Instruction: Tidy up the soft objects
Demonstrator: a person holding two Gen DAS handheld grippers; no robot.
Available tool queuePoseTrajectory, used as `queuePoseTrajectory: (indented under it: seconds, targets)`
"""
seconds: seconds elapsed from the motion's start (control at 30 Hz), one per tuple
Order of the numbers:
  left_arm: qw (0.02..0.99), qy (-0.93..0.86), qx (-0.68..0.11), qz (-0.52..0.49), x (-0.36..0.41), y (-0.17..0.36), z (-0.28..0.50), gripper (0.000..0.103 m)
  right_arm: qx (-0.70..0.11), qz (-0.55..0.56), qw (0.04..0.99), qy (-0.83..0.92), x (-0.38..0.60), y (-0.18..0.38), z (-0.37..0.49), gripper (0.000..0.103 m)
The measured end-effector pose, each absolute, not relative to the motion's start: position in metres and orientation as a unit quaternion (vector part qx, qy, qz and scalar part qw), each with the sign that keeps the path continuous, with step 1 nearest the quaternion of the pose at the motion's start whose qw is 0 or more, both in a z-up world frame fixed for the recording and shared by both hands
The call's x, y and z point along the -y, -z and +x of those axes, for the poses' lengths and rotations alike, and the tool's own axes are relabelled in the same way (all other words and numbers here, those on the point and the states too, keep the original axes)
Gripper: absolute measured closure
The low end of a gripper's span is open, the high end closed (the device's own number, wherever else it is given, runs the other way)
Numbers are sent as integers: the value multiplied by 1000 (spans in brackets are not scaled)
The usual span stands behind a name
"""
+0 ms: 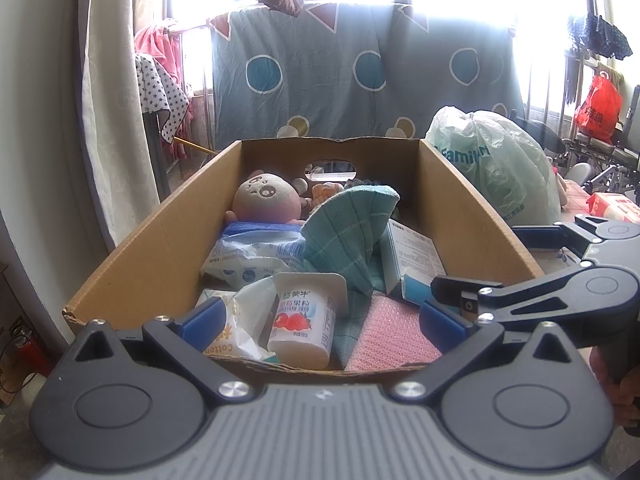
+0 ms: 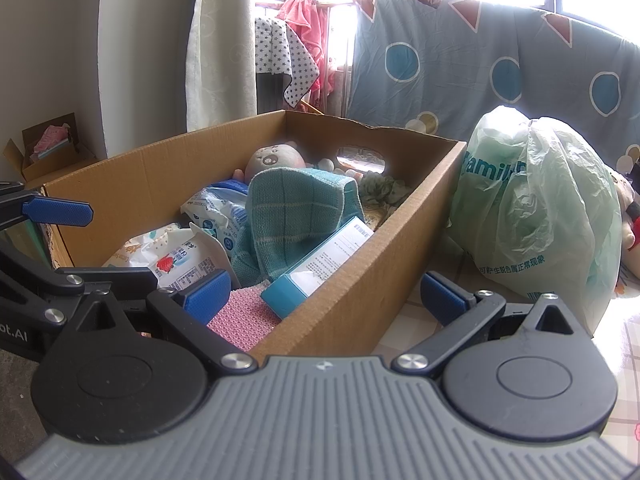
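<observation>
**Left wrist view: the towel lies dead ahead in the box**

Left wrist view shows our left gripper point(image 1: 320, 320) released, jaws spread wide and holding nothing, at the near rim of the brown cardboard box point(image 1: 160, 240). The teal checked knitted towel point(image 1: 348, 232) is draped in a peak in the middle of the box, straight ahead and slightly right, its long fold running away from us toward the round-headed beige plush doll point(image 1: 266, 198). A white strawberry yoghurt cup point(image 1: 304, 320) lies between our fingers and the towel. Our right gripper point(image 2: 324, 300) is also released, straddling the box's right wall, the towel forward and left. We judge the left nearer.
</observation>
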State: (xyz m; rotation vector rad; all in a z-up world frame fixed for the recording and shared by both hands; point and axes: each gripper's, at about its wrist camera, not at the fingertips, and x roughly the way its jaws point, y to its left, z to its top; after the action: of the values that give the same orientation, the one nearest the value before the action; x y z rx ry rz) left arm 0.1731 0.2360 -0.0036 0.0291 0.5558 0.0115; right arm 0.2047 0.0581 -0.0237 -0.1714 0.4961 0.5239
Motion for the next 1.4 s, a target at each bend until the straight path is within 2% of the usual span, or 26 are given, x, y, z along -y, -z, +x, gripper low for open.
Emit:
queuePoseTrajectory:
  seconds: [1.4]
  targets:
    - [965,-7,-263,12,-237,4,172,0,-243,-84,932,-255,-58,24,205,1]
